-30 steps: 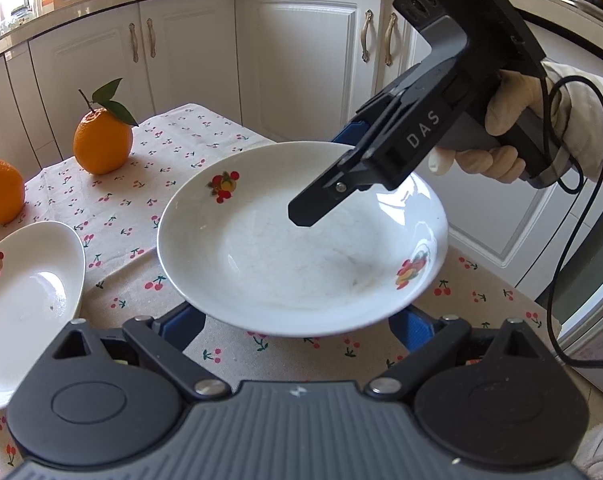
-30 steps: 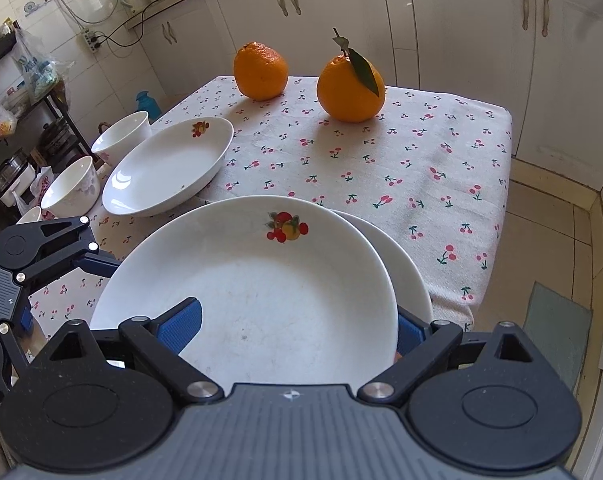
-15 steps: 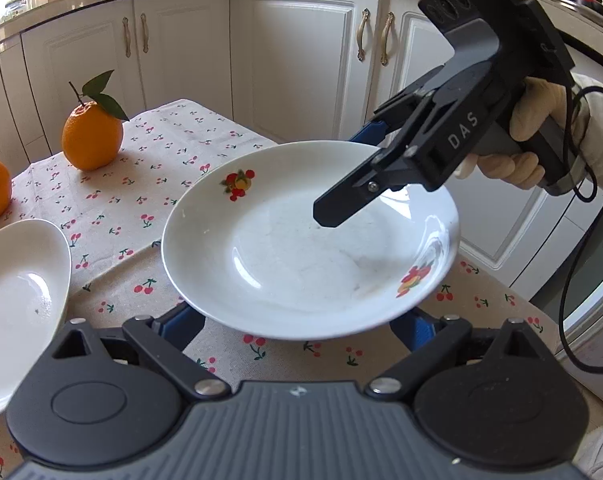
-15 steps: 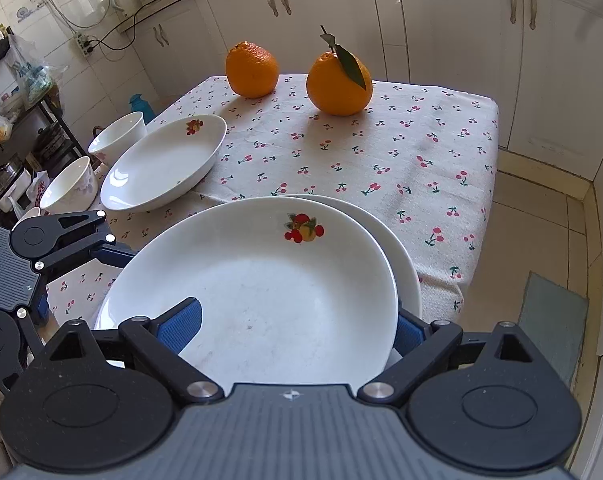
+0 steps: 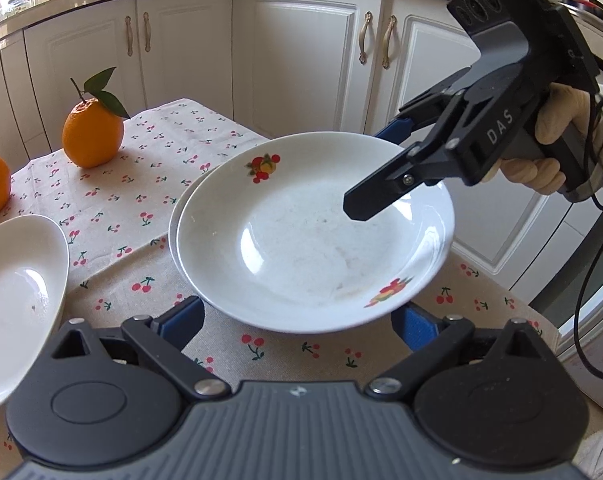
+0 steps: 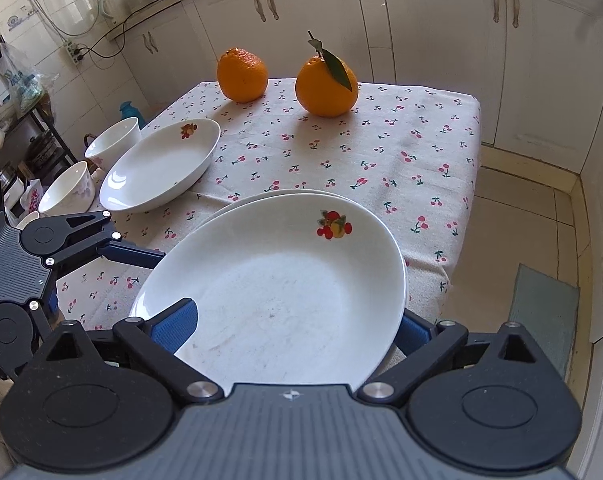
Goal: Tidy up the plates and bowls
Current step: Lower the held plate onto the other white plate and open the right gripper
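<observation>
**Right gripper holds plate over second plate**

Right gripper (image 6: 297, 326) is clamped on the near rim of the top plate (image 6: 285, 280), one blue pad over the rim inside the plate, the other under its edge. The plate sits tilted over a lower plate (image 6: 261, 196), whose rim shows just behind it, at the table (image 6: 421, 128) corner; can't tell if the two touch. Left gripper (image 5: 299, 320) hangs at the plate's opposite side, fingers spread wide either side of its rim, gripping nothing. Oval dish (image 6: 161, 166) lies on the cloth to the left, two bowls (image 6: 115, 142) beyond it at the table edge. Two oranges (image 6: 326, 86) stand at the far end.
</observation>
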Demonstrator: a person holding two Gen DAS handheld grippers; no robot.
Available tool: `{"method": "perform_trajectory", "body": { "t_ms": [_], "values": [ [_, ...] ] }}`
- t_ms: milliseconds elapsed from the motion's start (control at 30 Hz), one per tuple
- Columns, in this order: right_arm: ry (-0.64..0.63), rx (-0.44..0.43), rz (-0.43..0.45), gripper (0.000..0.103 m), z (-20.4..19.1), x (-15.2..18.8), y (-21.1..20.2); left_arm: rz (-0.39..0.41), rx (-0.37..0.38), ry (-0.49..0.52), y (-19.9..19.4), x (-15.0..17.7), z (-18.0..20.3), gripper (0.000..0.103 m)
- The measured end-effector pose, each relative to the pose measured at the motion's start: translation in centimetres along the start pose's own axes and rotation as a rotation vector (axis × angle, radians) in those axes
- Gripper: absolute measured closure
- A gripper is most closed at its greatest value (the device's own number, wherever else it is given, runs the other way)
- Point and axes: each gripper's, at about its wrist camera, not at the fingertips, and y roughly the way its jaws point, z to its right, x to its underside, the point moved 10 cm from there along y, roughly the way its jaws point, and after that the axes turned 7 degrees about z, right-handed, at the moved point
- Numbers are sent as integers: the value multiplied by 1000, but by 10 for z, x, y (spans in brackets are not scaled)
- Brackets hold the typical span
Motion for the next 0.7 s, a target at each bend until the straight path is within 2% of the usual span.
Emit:
{"method": "perform_trajectory", "body": {
  "t_ms": [700],
  "values": [
    [24,197,-40,0,-4,16,-4,67,-27,1,-44,9,5,3]
  ]
}}
